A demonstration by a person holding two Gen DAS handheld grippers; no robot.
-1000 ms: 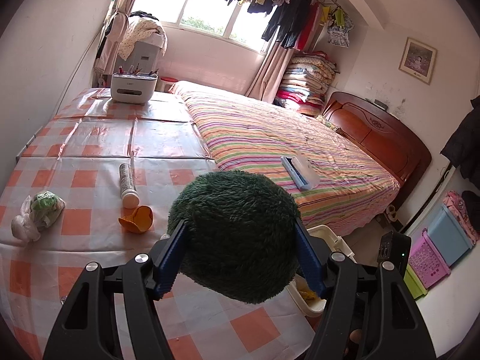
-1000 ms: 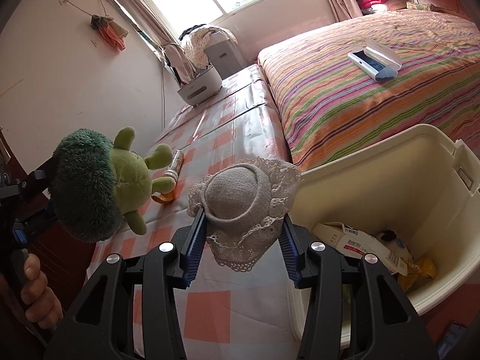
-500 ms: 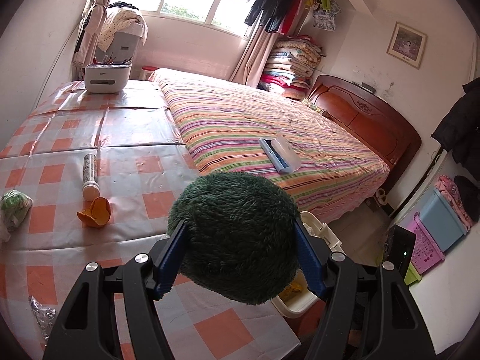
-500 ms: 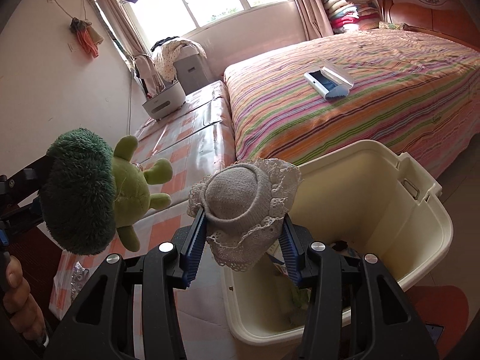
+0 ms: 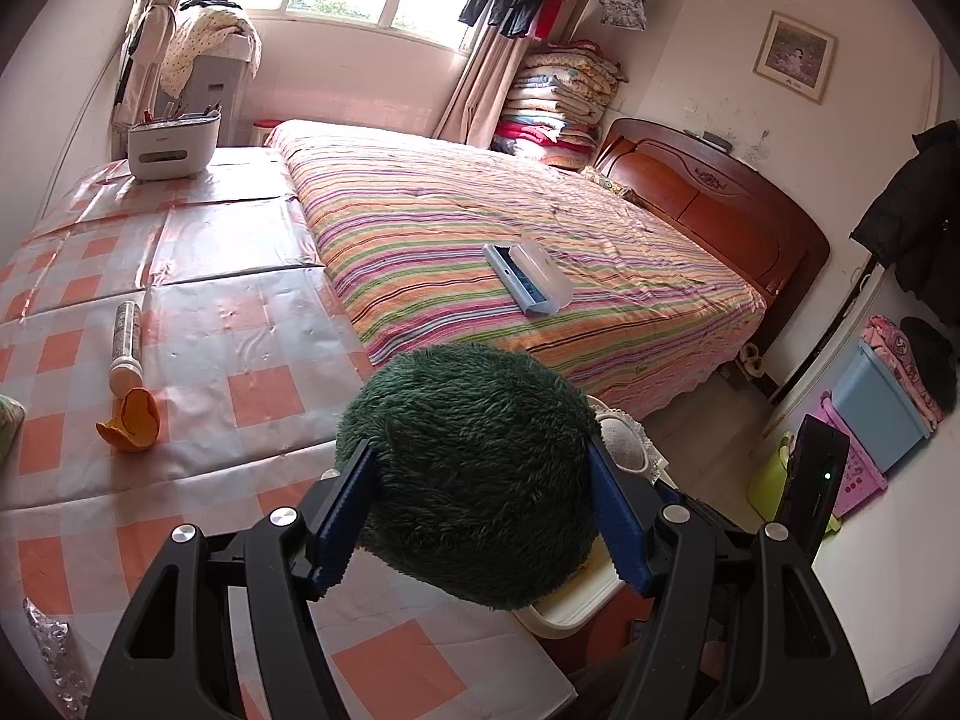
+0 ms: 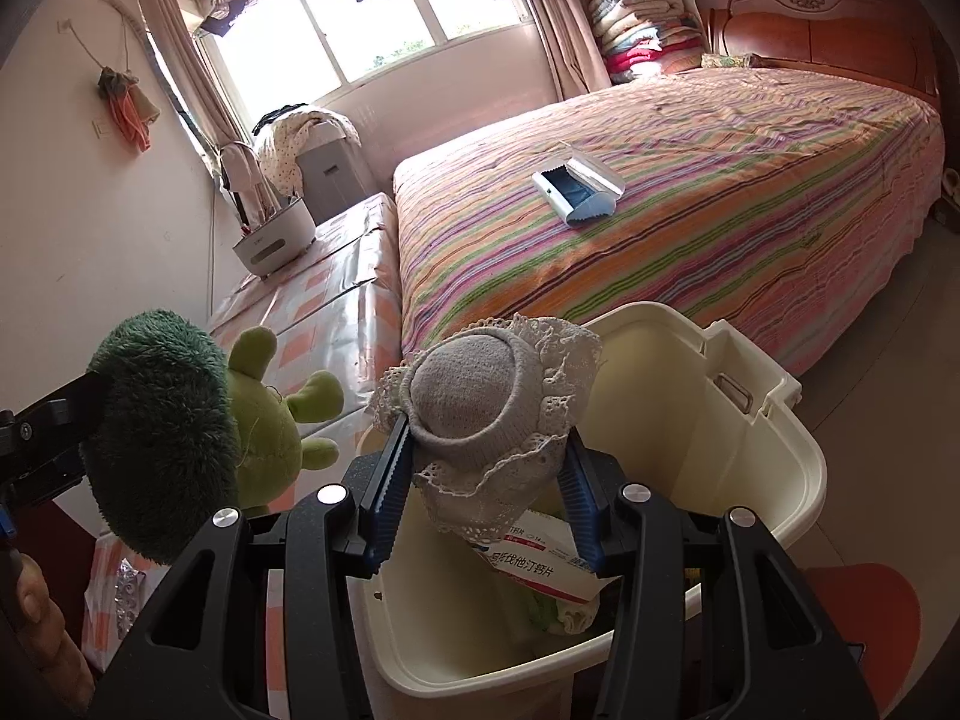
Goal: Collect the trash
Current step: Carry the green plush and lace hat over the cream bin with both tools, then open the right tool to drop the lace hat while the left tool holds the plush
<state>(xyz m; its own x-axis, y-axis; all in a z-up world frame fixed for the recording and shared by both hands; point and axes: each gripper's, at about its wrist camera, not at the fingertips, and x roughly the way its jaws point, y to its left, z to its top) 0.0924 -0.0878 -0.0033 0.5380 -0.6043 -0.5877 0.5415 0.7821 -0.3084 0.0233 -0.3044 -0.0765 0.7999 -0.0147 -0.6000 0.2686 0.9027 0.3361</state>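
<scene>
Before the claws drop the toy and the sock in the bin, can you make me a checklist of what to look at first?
1. Left claw grips the toy: ok, both pads press its green fuzz.
2. Right claw grips the sock: ok, pinched on both sides.
3. Sock is over the bin: ok, the opening lies right beneath it.
4. Toy is over the bin: not ok, in the right view it hangs left of the rim.
5. Room in the bin: ok, only a box and scraps sit at the bottom.
6. Table cleared: not ok, a tube and a peel remain.
</scene>
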